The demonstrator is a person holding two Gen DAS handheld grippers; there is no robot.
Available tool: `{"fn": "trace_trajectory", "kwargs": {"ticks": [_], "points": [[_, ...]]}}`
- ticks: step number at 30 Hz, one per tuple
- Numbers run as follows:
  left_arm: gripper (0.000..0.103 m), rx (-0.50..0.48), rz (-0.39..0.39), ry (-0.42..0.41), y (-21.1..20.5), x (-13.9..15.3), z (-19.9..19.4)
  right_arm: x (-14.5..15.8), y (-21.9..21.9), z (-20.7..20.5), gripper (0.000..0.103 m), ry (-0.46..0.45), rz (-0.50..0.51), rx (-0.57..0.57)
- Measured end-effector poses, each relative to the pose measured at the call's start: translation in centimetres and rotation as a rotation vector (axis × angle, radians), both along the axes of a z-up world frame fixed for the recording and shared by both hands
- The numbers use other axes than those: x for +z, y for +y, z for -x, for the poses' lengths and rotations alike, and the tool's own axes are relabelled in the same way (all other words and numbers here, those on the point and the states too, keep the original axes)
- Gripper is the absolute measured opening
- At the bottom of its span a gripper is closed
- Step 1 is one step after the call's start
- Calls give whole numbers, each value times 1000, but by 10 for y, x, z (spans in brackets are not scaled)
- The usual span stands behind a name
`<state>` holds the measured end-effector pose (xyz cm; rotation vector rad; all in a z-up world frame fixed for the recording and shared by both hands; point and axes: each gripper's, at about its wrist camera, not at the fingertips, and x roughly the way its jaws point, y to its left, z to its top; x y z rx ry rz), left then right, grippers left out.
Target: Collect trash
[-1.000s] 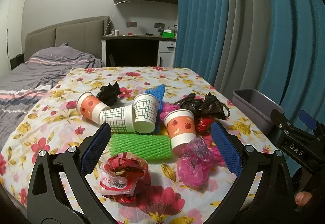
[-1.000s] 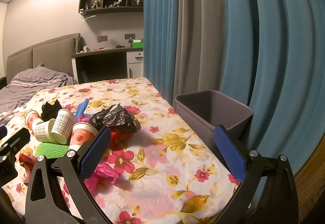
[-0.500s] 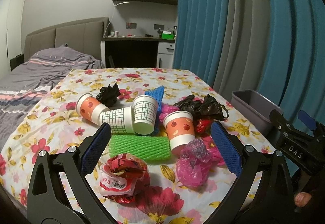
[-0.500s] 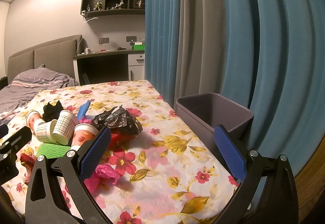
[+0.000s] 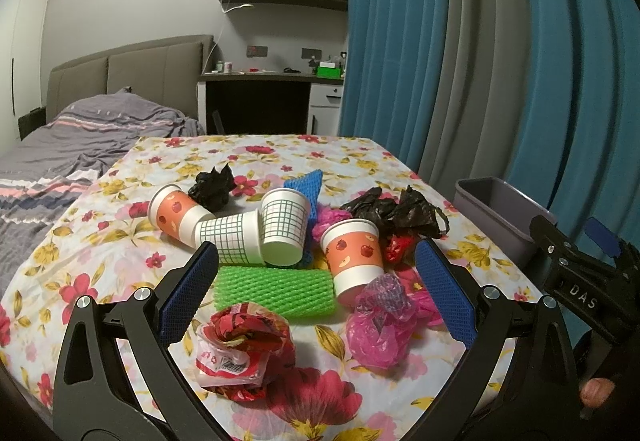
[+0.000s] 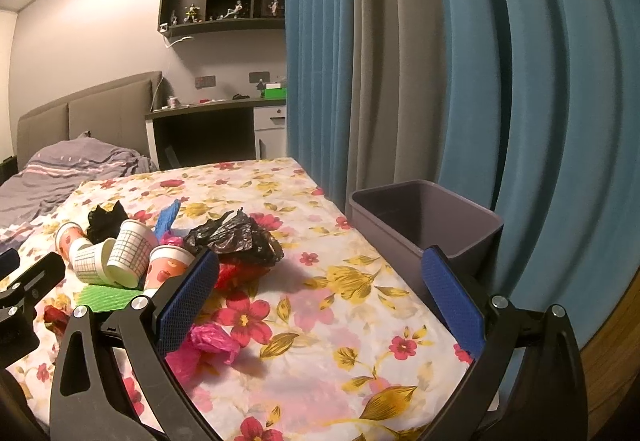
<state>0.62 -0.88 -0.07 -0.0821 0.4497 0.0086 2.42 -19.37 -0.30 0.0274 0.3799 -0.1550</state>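
Trash lies in a pile on the floral tablecloth [image 5: 256,157]: paper cups [image 5: 285,226], a green foam net [image 5: 276,291], a red and white wrapper [image 5: 240,351], a pink bag [image 5: 380,325], a black bag [image 5: 396,211] and a blue foam net [image 5: 306,183]. My left gripper [image 5: 316,297] is open and empty, above the wrapper and green net. My right gripper [image 6: 318,301] is open and empty over bare cloth, between the pile [image 6: 236,237] and the grey bin [image 6: 424,219].
The grey bin [image 5: 496,209] stands at the table's right edge against blue and grey curtains [image 6: 440,81]. A bed [image 5: 80,145] lies to the left, a desk [image 5: 260,97] behind the table. The right gripper's body [image 5: 576,281] shows at the right of the left wrist view.
Both views have tilted up slightly, so the table and trash sit a little lower in frame. Nothing on the table has moved and both grippers stay open.
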Motion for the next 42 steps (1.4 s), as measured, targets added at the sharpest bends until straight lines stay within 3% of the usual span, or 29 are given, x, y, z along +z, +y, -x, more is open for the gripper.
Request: {"fn": "trace_trajectory", "kwargs": {"ticks": [19,30,42], "points": [[97,4,2,-4,0,2,-2,-3,6,1,98,5,-29,36],[97,36,12,-19,24,3,1,-6,10,1,98,15,-58,83],[97,32,21,24,57,-30,19,-20,34,0,89,53,-54,180]]}}
